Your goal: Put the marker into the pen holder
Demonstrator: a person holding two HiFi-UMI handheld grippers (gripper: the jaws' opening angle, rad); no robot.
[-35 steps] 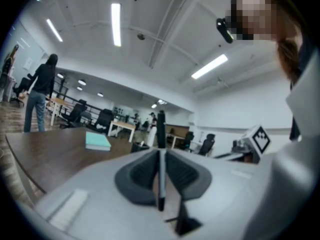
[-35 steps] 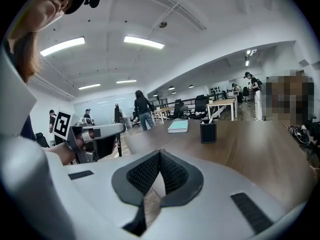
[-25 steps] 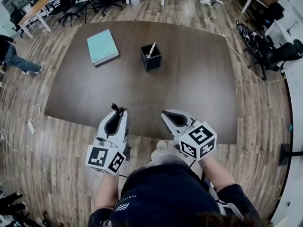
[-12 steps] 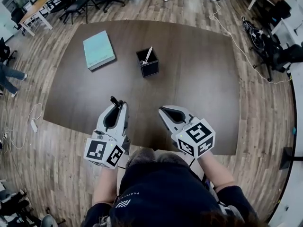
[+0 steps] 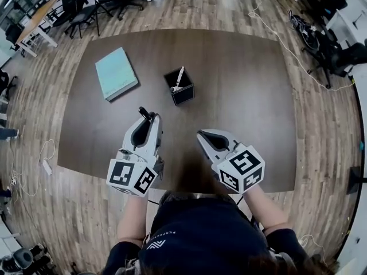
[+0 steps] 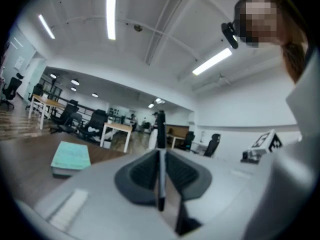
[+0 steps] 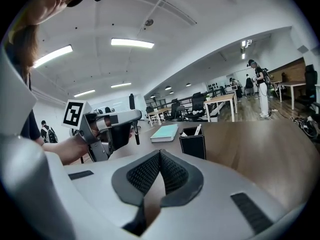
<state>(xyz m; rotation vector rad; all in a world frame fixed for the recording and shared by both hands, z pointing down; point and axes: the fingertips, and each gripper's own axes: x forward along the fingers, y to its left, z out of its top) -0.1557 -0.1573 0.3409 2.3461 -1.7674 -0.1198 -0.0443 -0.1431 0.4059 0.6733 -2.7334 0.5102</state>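
Pinching a dark marker [image 6: 160,134] upright, the left hand-held gripper [image 6: 160,156] hangs over the worktop [image 5: 241,79] on the near side of the black pen holder [image 5: 180,89]; the right hand-held gripper [image 7: 159,156], jaws pressed together on nothing, is alongside; a teal book [image 5: 116,73] lies left of the holder

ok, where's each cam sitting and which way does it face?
Head view: on the head, steeply down at the table; shows forearms, left gripper, right gripper.
Left gripper view: on that gripper, along jaws shut on the marker, tilted toward the ceiling.
Right gripper view: along shut, empty jaws, across the table; shows left gripper.
Shared: all show the book; head and right show the pen holder.
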